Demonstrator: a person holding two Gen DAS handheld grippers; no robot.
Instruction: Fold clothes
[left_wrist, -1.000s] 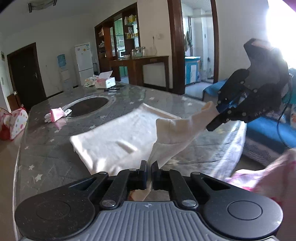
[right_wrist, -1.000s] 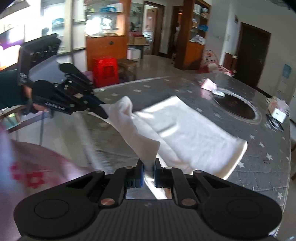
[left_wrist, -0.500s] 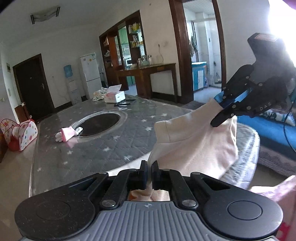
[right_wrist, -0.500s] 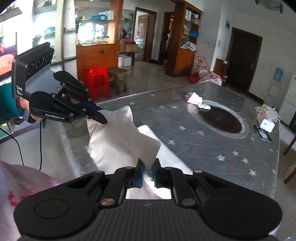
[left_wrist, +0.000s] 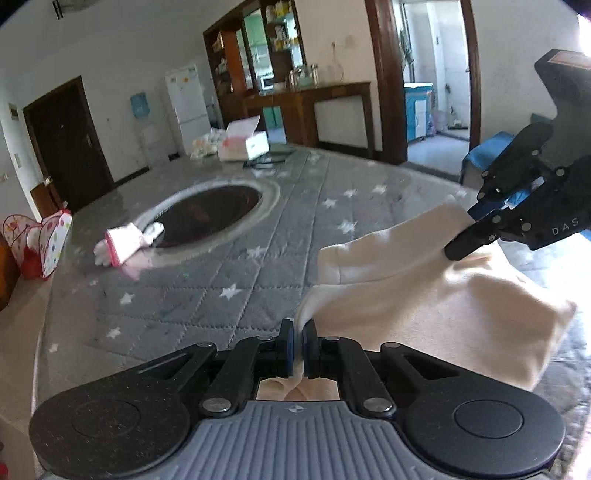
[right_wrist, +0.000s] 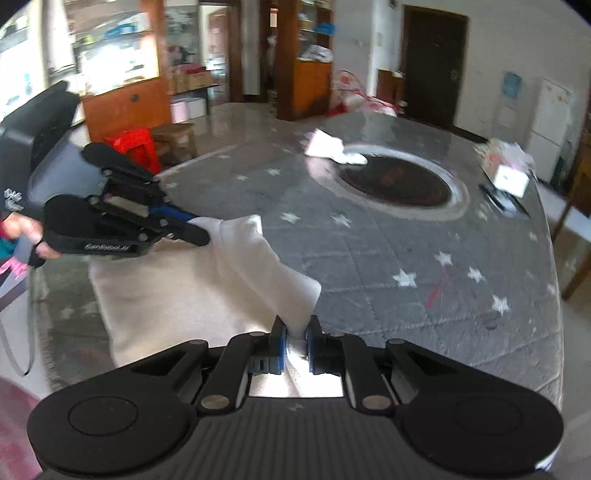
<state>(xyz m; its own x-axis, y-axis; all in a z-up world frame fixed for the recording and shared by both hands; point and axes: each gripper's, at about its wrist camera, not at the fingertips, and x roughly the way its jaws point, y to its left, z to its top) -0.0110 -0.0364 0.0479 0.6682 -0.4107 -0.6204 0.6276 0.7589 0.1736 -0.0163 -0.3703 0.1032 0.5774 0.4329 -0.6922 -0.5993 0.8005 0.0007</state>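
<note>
Fingers of the left gripper (left_wrist: 298, 343) stand nearly together with a corner of the cream garment (left_wrist: 424, 295) pinched between the pads; the right gripper (right_wrist: 295, 345) shows the same, a bunched white corner squeezed between its blue-lined pads, and neither cloth corner hangs free. From the left wrist view the garment spreads from the fingertips toward three o'clock, one layer lying on the grey star-patterned table cover (left_wrist: 221, 273) and an upper flap held above it, its other corner caught by the right gripper (left_wrist: 465, 243) at two o'clock. From the right wrist view the left gripper (right_wrist: 195, 230) holds its corner at nine o'clock, and the flat part of the cloth lies at eight o'clock near the table's edge. As a judgement, one fold is well under way: the raised edge seems doubled over the lower layer but is not yet laid down or released. Setting it flat, smoothing, and probably a further fold remain. A pink-and-white small item (left_wrist: 123, 245) by the round dark inset (left_wrist: 210, 212) at eleven o'clock looks untouched.
</note>
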